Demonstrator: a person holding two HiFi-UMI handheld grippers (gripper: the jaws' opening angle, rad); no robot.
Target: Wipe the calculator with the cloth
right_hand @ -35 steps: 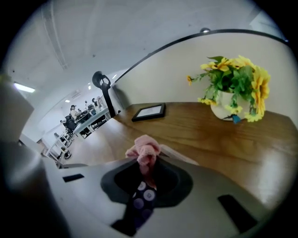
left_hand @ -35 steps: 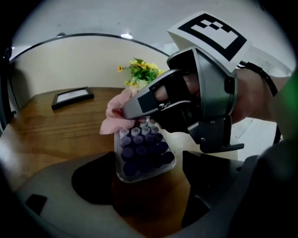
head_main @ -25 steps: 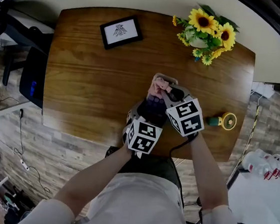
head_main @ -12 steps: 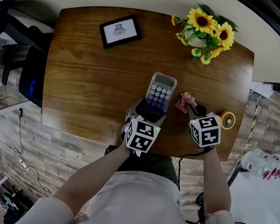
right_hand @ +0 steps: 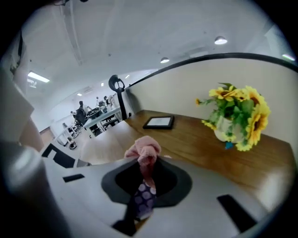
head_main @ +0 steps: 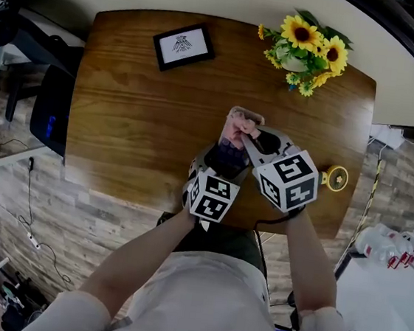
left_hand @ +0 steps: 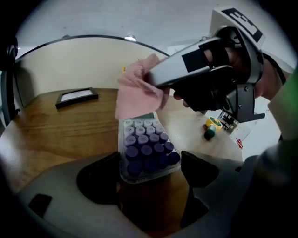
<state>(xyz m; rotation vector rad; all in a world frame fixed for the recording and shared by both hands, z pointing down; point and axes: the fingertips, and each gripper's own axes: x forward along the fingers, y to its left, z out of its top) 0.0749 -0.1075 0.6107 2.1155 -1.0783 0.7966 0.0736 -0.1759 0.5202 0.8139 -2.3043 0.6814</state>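
Framed picture [head_main: 183, 45]: flat on the wooden surface [head_main: 138, 116], far left. Left hand-held gripper [left_hand: 150, 160]: jaws closed on the near end of the calculator [left_hand: 145, 148], which lies near the surface's front edge. Right hand-held gripper [right_hand: 146, 173]: jaws clamped on the pink cloth [left_hand: 135, 90]. The cloth is on the calculator's far end, over the display. Sunflower pot [head_main: 307, 46]: far right corner.
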